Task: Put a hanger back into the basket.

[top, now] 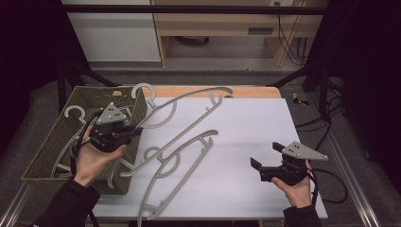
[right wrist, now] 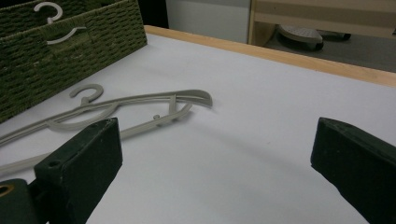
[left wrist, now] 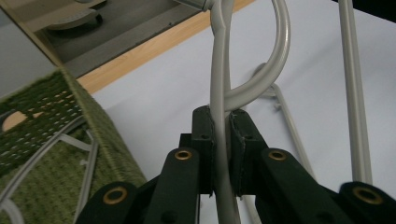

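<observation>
Legible text: none. No label, brand, number or sign readable on hangers (top: 189,113), basket (top: 52,142), table (top: 265,123) or grippers.

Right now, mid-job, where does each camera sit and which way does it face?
High view: above the person's side, looking forward and down on the table; both forearms, left gripper and right gripper show.
Left gripper view: on the left gripper, along jaws shut on a grey hanger, basket beside.
Right gripper view: on the right gripper, low across the table past open jaws toward a lying hanger.
Shared: all three show the basket.
</observation>
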`<state>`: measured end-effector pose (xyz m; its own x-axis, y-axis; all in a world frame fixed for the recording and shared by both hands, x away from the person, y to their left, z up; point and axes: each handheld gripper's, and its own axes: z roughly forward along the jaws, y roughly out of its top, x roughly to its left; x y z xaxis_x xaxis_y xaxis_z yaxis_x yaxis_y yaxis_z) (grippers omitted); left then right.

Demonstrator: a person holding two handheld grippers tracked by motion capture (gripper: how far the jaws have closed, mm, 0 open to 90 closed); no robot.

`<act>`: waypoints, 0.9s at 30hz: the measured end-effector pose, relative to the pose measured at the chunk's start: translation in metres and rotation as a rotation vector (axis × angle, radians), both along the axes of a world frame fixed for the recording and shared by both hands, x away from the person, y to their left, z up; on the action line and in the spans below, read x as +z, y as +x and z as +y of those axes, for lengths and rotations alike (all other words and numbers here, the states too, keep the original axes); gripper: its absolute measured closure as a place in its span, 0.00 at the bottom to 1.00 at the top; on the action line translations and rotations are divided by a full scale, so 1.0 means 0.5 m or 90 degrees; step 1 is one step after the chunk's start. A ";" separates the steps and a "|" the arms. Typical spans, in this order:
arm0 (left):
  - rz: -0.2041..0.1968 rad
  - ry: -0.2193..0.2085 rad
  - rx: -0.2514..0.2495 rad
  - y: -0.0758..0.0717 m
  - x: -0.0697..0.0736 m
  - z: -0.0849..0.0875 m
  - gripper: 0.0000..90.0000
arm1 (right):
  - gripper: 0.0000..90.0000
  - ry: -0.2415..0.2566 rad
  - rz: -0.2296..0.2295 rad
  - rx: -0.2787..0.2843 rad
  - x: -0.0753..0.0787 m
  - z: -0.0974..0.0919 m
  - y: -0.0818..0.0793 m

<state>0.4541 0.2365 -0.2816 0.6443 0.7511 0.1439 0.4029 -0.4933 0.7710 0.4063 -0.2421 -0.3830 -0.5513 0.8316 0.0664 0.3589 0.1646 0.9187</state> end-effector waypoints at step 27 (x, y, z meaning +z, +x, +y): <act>-0.043 0.021 0.090 0.067 0.016 0.239 0.91 | 0.03 -0.002 0.006 -0.007 -0.005 -0.002 0.006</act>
